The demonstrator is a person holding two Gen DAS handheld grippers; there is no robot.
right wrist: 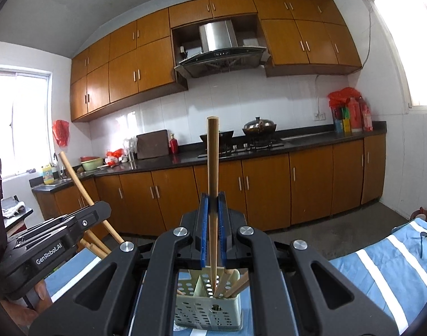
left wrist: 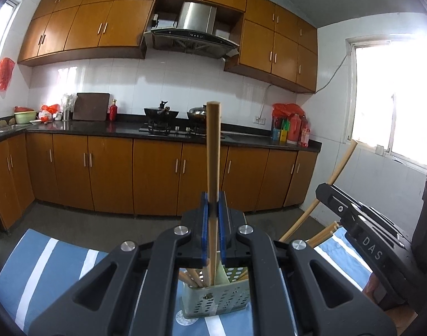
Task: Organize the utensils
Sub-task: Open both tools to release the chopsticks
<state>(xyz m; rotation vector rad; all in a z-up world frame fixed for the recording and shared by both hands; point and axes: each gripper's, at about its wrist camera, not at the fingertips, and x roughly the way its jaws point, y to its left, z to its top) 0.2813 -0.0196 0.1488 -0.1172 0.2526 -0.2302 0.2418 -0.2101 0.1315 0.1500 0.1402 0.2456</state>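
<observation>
Wooden chopsticks (left wrist: 213,151): one per tongs (left wrist: 213,210)

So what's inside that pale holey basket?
Wooden chopsticks stand in the perforated basket, split by a divider. Each gripper's own chopstick reaches down into it. Its bottom is hidden by its walls.

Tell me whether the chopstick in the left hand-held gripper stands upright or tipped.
Upright. The chopstick rises nearly vertical between the shut blue pads of the left hand-held gripper, its lower end reaching down into the perforated holder.
</observation>
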